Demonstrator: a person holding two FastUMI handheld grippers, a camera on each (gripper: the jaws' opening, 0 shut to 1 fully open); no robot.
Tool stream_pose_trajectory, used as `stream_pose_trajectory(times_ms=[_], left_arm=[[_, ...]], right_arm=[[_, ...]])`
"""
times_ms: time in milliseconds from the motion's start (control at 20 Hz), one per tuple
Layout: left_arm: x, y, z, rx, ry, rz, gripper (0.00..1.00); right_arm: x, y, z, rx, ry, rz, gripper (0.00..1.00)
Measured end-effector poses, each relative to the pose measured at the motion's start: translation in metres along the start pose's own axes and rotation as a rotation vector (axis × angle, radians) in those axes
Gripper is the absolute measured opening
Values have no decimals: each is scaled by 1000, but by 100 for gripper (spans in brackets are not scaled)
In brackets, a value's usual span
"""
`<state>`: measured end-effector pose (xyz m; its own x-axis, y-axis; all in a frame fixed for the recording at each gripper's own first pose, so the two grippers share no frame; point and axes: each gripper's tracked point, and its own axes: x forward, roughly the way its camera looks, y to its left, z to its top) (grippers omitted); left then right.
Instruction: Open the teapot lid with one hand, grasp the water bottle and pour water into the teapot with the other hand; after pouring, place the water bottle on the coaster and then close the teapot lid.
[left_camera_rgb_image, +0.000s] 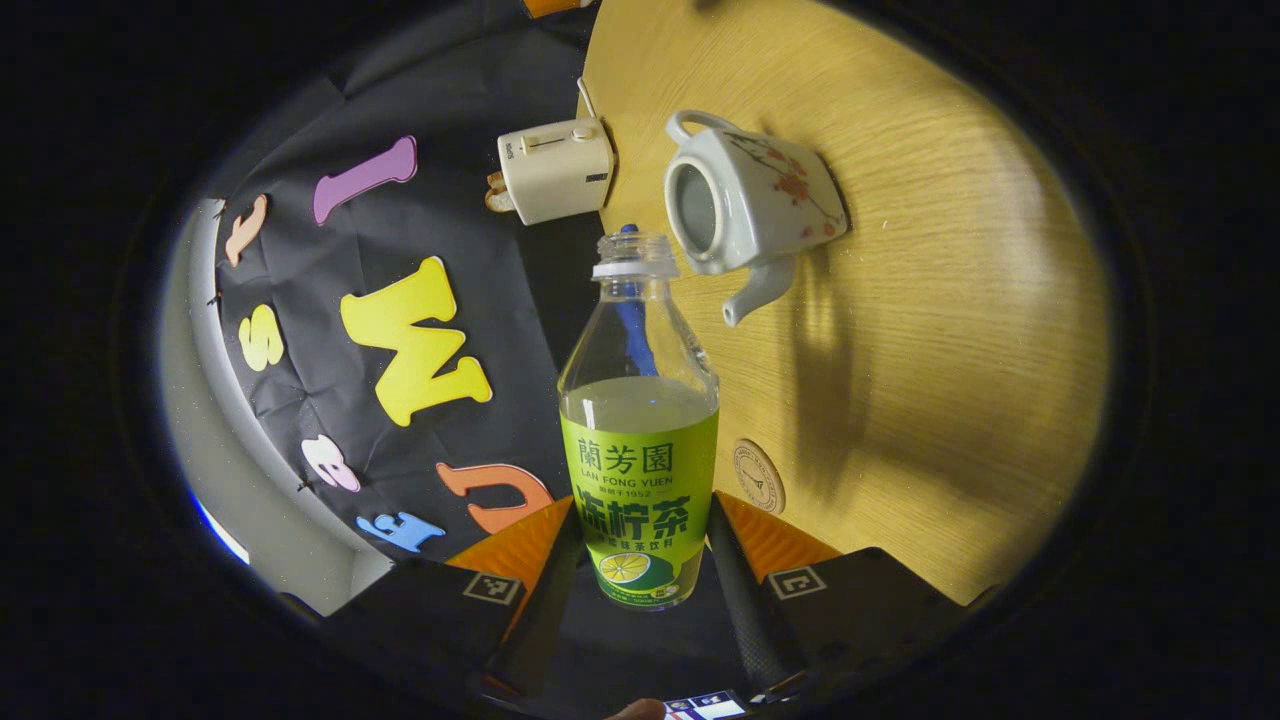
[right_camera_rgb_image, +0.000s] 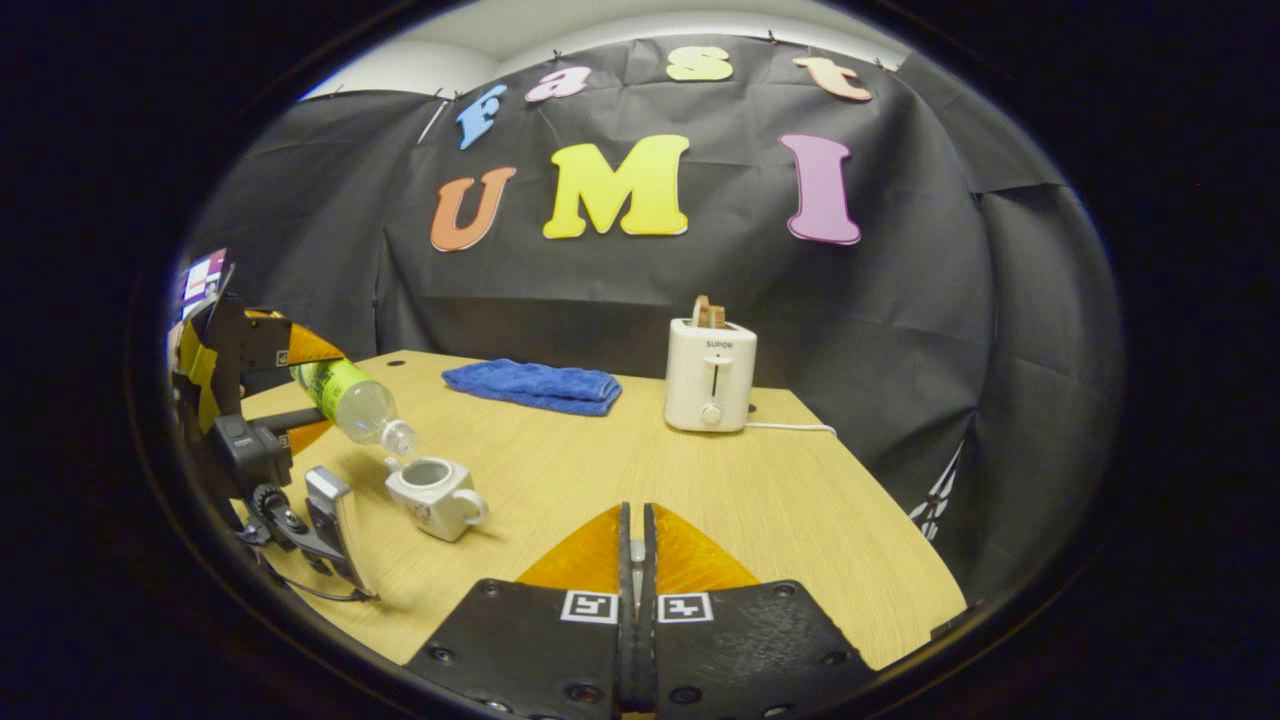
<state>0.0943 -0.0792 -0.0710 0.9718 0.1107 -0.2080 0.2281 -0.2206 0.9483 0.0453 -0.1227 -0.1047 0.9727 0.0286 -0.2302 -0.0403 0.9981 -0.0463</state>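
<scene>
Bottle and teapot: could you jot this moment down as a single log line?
left gripper: shut on green-labelled clear plastic bottle, uncapped, tilted over lidless white floral ceramic teapot | right gripper: fingers closed | round coaster: bare

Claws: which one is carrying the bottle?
The left claw: its fingers clamp the water bottle, tipped toward the open teapot. The right claw is shut.
</scene>
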Motion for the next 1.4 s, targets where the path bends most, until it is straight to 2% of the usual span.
stream_pose_trajectory(times_ms=[150, 650, 700, 750, 800, 1000, 1400], left_arm=[[1, 5, 4, 57, -1, 19, 74], [2, 11, 5, 156, 1, 36, 74], [3, 14, 5, 163, 3, 42, 74], [3, 15, 5, 173, 6, 48, 74], [2, 16, 4, 182, 10, 57, 74], [3, 22, 4, 227, 17, 69, 74], [4, 26, 5, 249, 13, 78, 74]], right_arm=[[1, -1, -2, 1, 1, 4, 0], [1, -1, -3, 5, 0, 11, 0], [1, 0, -3, 6, 1, 11, 2], [1, 0, -4, 5, 3, 13, 0], [1, 1, -4, 5, 3, 13, 2], [2, 2, -5, 5, 7, 18, 0], [3, 3, -6, 7, 13, 22, 0]])
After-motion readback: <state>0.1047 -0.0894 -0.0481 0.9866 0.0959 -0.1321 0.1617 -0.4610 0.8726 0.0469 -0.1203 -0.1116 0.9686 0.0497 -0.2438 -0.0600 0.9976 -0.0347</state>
